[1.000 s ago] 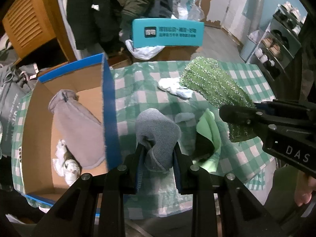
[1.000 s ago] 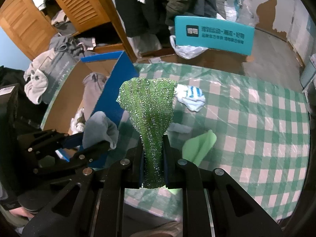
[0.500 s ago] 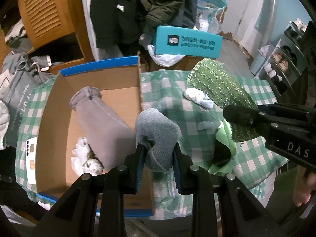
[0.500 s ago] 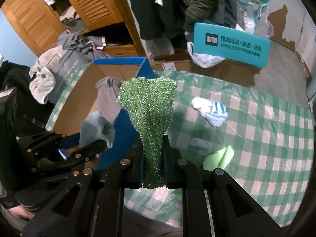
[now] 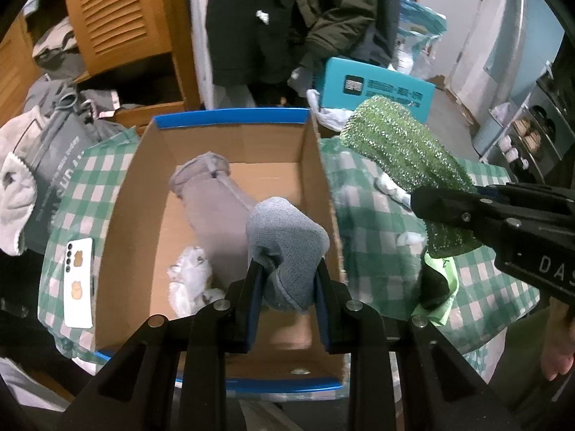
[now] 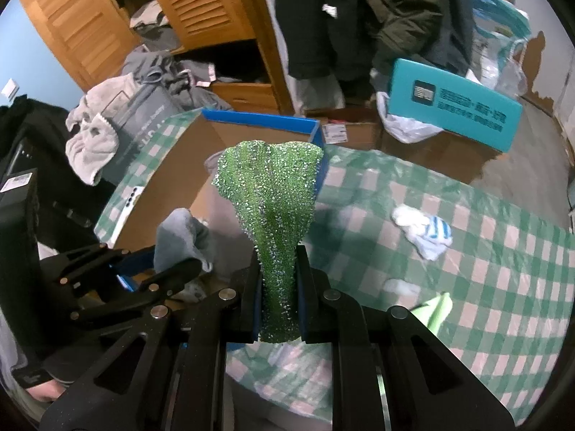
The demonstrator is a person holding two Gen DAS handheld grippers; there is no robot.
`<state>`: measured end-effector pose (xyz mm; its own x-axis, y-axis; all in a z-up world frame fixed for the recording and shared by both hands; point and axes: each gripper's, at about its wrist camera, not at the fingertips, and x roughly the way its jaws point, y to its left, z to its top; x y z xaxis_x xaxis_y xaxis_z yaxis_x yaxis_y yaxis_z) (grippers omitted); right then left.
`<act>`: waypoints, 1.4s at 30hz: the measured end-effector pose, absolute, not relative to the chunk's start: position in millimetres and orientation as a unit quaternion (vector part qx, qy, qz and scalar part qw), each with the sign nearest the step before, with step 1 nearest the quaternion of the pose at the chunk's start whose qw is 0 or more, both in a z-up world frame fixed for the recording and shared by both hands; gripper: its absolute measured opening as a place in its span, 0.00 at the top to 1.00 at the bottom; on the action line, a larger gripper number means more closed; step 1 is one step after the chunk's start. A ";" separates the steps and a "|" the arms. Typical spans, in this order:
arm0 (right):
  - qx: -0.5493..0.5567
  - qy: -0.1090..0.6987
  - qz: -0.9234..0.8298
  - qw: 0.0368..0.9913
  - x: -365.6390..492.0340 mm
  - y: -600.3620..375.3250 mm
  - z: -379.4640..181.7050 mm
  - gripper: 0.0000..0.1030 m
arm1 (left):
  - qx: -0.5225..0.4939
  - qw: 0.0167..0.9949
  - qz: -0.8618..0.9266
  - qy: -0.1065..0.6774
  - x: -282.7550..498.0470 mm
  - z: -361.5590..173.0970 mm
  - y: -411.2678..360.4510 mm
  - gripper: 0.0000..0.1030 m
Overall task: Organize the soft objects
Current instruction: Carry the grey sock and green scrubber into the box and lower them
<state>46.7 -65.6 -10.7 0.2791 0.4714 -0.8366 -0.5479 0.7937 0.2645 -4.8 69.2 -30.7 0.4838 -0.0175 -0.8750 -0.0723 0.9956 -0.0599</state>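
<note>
Now: left gripper clamps grey sock above box; right gripper clamps green cloth, fanning upward beyond its fingertips

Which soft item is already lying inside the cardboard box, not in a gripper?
The long taupe-grey sock on the cardboard box floor; the blue-grey sock and sparkly green cloth are both gripper-held.

Box left on table — socks right.
</note>
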 end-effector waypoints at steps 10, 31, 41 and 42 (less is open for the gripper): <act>-0.056 0.510 0.341 0.788 43.2 -21.5 -11.6 0.86 | -0.065 0.859 0.045 0.506 -11.2 -34.6 106.1 0.74; -0.080 0.537 0.354 0.762 41.1 30.0 -34.1 0.86 | -0.098 0.841 0.083 0.526 -13.8 -55.2 149.9 0.73; -0.078 0.553 0.347 0.754 43.4 31.7 -44.4 0.65 | -0.101 0.839 0.095 0.527 -13.1 -56.8 151.9 0.49; -0.077 0.553 0.345 0.754 43.8 30.9 -44.6 0.64 | -0.100 0.838 0.096 0.527 -13.2 -56.8 152.0 0.47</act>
